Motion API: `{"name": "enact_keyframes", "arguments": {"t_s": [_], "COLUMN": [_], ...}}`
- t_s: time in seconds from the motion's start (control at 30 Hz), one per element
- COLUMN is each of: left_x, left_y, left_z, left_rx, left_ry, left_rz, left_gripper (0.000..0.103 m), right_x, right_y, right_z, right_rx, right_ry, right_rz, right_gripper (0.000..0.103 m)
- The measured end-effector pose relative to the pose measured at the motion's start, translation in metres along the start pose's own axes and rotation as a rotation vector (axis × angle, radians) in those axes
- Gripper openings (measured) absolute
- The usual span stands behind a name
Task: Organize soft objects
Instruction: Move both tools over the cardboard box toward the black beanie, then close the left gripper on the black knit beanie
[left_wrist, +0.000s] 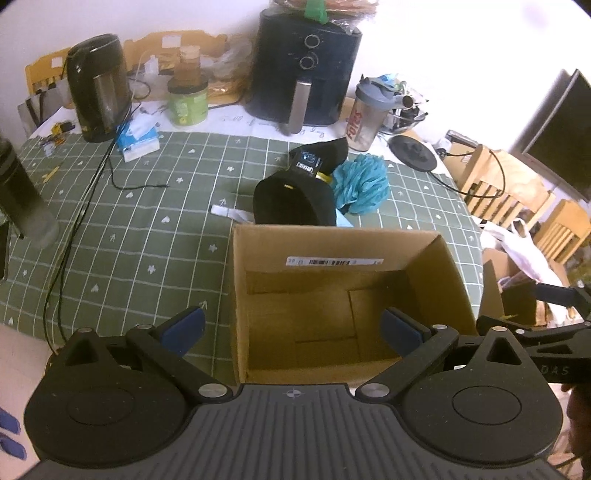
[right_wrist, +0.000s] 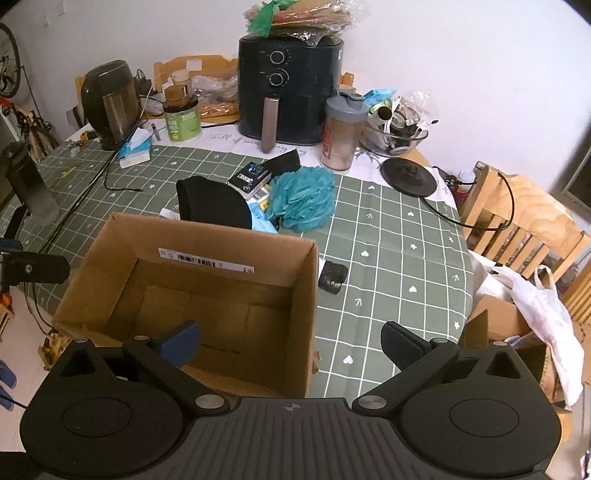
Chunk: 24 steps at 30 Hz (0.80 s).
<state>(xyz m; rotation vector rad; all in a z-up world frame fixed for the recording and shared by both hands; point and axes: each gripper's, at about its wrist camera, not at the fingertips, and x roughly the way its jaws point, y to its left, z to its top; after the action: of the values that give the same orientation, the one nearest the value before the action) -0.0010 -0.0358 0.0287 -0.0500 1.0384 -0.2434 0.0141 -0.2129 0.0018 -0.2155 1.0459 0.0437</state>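
Behind box (right_wrist: 207, 295), fluffy teal loofah (right_wrist: 303, 199)

Left wrist view: high above the table's near edge, looking down and forward, close over the cardboard box (left_wrist: 332, 288)
Right wrist view: same height, further right
Shared: box, air fryer (right_wrist: 290, 88) at the far edge

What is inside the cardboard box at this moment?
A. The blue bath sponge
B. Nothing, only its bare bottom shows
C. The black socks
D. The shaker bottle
B: in both wrist views the cardboard box shows only its bare brown bottom, while the blue bath sponge and the black socks lie on the tablecloth behind the box, and the shaker bottle stands farther back.
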Motion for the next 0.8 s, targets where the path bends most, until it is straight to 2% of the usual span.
{"name": "enact_keyframes", "arguments": {"t_s": [0.33, 0.47, 0.6, 0.8], "left_x": [0.005, 0.007, 0.007, 0.014], "left_y": [0.016, 0.016, 0.014, 0.012], "left_z": [0.005, 0.007, 0.011, 0.026], "left_rx": [-0.009, 0.023, 0.058, 0.102], "left_ry": [-0.03, -0.054, -0.091, -0.091], "left_rz": [-0.028, -0.048, -0.04, -0.014], "left_gripper": [0.103, 0.103, 0.103, 0.103], "right_x": [-0.005, -0.011, -0.009, -0.001], "right_y": [0.007, 0.008, -0.001, -0.025], "right_z": [0.012, 0.016, 0.017, 0.029], "right_rx": [0.007, 0.007, 0.04, 0.075], "right_ry": [0.012, 0.002, 0.001, -0.038], "right_rz": [-0.064, -0.087, -0.076, -0.05], "right_gripper": [0.103, 0.103, 0.103, 0.103]}}
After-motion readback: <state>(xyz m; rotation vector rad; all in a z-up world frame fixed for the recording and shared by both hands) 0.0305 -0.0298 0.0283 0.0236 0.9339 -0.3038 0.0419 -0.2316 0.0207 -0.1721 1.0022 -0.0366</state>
